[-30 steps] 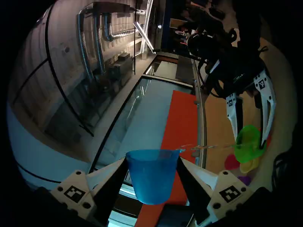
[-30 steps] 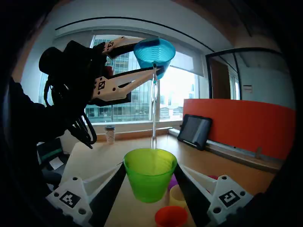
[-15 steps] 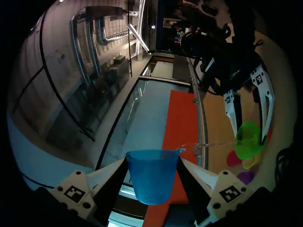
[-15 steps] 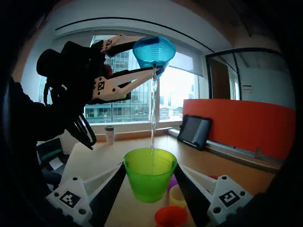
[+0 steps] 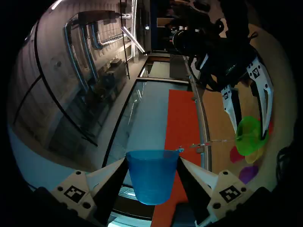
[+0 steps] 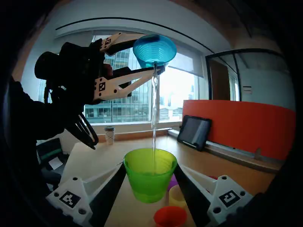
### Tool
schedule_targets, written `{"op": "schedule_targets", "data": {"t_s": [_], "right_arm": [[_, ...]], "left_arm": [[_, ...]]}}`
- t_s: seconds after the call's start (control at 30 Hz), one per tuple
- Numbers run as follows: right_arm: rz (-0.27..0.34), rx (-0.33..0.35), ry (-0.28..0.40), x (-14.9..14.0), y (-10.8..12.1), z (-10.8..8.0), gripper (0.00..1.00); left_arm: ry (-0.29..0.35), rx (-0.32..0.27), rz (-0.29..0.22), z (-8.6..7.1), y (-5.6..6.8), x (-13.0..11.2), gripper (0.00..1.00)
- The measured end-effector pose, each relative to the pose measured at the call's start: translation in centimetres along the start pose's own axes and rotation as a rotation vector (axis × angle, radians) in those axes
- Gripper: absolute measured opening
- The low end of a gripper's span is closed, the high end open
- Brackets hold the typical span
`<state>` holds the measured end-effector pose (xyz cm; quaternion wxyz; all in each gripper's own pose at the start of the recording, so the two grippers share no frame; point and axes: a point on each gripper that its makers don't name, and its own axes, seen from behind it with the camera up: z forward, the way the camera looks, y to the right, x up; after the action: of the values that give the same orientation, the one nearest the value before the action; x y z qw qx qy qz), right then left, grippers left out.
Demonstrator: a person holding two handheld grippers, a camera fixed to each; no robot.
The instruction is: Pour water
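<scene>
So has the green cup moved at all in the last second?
No. In the right gripper view the green cup sits just as before against the tablet and the orange partition behind it.

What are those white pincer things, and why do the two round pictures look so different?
A person holds two tools, one in each hand. Each carries a camera looking along its fingers, so each picture is one tool's view. The left hand-held gripper squeezes a blue cup, tipped so water falls into the green cup squeezed by the right hand-held gripper. Below, on the wooden table, stand a yellow cup and an orange cup; a tablet leans farther back.
</scene>
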<state>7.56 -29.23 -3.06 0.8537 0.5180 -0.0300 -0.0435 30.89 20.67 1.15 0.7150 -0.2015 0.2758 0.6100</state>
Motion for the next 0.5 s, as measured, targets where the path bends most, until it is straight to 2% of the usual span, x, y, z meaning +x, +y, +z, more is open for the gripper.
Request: {"op": "schedule_targets", "data": {"t_s": [0.5], "right_arm": [[0.001,-0.004,0.004,0.09,0.14,-0.06,0.91]], "left_arm": [[0.016,0.007,0.09,-0.04,-0.36,0.76,0.87]]}}
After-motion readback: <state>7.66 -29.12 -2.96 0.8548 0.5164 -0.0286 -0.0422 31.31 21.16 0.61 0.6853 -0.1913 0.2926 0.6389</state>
